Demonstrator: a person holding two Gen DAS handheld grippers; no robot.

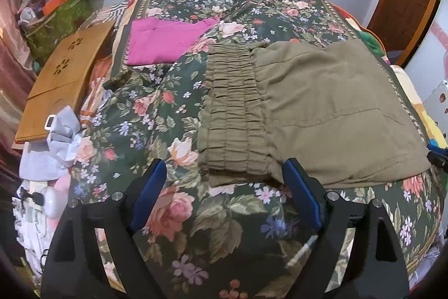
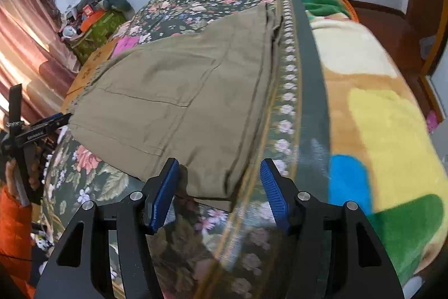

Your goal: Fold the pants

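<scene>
Olive-green pants (image 1: 322,108) lie folded flat on the floral bedspread (image 1: 168,131), with the gathered elastic waistband (image 1: 235,114) toward the left. My left gripper (image 1: 224,184) is open and empty, just short of the waistband's near corner. In the right wrist view the pants (image 2: 179,102) lie beside the bedspread's border, and my right gripper (image 2: 219,181) is open and empty at their near corner. The left gripper (image 2: 47,128) shows at the left edge of that view. The tip of the right gripper (image 1: 436,156) shows at the right edge of the left wrist view.
A folded magenta garment (image 1: 162,41) lies farther back on the bed. A wooden board (image 1: 64,80) and pale cloths (image 1: 56,142) sit at the left. A colourful fleece blanket (image 2: 378,116) covers the bed to the right. Cluttered bags (image 1: 61,13) stand by the wall.
</scene>
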